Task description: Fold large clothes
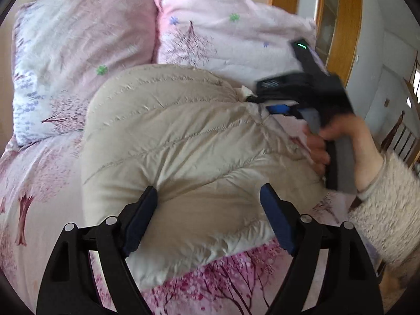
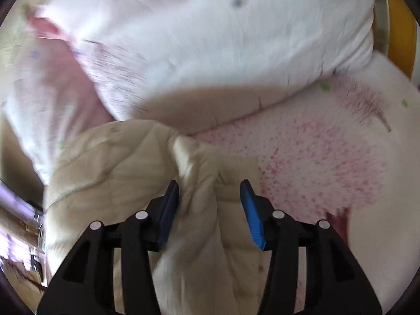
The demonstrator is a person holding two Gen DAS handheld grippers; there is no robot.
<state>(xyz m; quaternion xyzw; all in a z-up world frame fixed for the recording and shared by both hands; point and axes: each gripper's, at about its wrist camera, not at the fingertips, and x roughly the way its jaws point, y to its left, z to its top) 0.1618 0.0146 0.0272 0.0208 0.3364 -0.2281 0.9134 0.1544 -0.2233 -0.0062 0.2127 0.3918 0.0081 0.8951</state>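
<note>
A beige quilted down jacket point(image 1: 183, 141) lies bunched on the pink flowered bed sheet point(image 1: 39, 189). My left gripper point(image 1: 208, 199) is open, its jaws wide apart over the jacket's near part. My right gripper point(image 1: 252, 97) shows in the left wrist view at the jacket's far right edge, held by a hand. In the blurred right wrist view my right gripper point(image 2: 210, 191) is open, with jacket point(image 2: 136, 183) folds between and below its jaws. I cannot tell whether the pads touch the cloth.
Two pink flowered pillows point(image 1: 78, 47) lie at the head of the bed behind the jacket. A wooden door frame point(image 1: 341, 34) and a wooden chair point(image 1: 401, 136) stand to the right of the bed.
</note>
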